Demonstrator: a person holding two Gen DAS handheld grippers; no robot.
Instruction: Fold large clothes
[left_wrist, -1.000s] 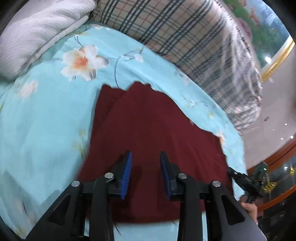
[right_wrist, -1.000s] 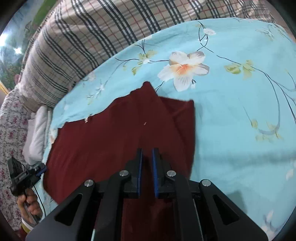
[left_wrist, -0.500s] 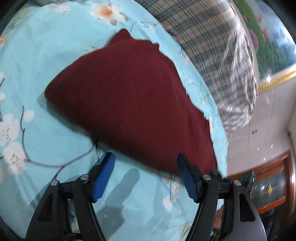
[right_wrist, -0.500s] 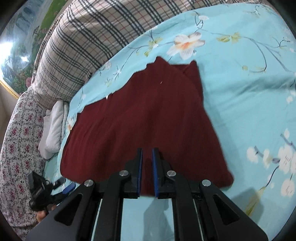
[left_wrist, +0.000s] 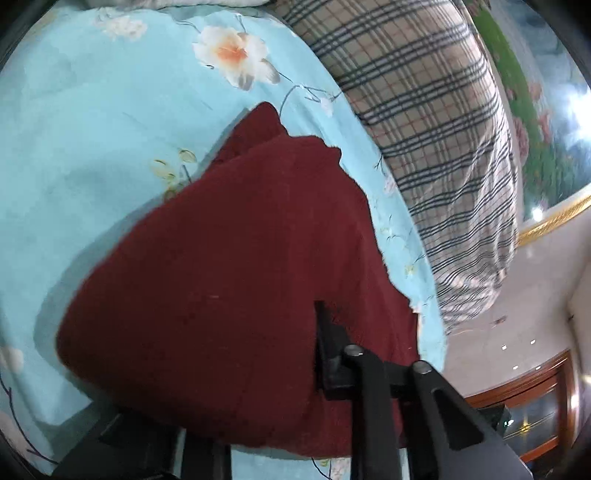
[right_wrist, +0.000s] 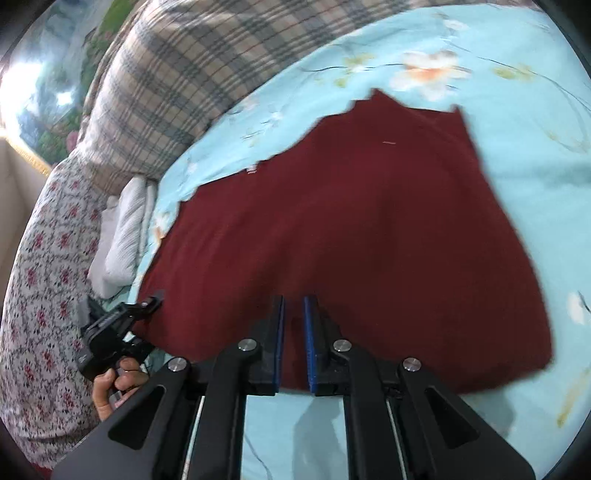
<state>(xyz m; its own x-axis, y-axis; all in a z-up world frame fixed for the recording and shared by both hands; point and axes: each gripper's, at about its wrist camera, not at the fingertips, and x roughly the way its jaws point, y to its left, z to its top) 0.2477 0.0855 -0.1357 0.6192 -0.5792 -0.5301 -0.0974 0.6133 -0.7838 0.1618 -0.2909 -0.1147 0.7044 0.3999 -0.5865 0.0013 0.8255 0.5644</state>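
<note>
Right hand-held gripper (right_wrist: 293, 341) clenched on the maroon garment's (right_wrist: 351, 229) lower-centre hem, presumably for lifting into a fold. Left hand-held gripper (left_wrist: 236, 398) apparently under the cloth at lower frame; grip impossible to tell.

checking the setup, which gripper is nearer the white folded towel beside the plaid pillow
Left. In the right wrist view the left gripper sits at the maroon garment's edge, just below the white folded towel; the right gripper is midway along the garment's near edge, farther away.

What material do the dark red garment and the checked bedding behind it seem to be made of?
The dark red garment looks like a soft matte knit or fleece: fuzzy surface, no shine, limp edges. The checked bedding looks like thin woven cotton, perhaps a quilt cover: crisp printed lines, fine creases. Blur leaves both uncertain.
</note>
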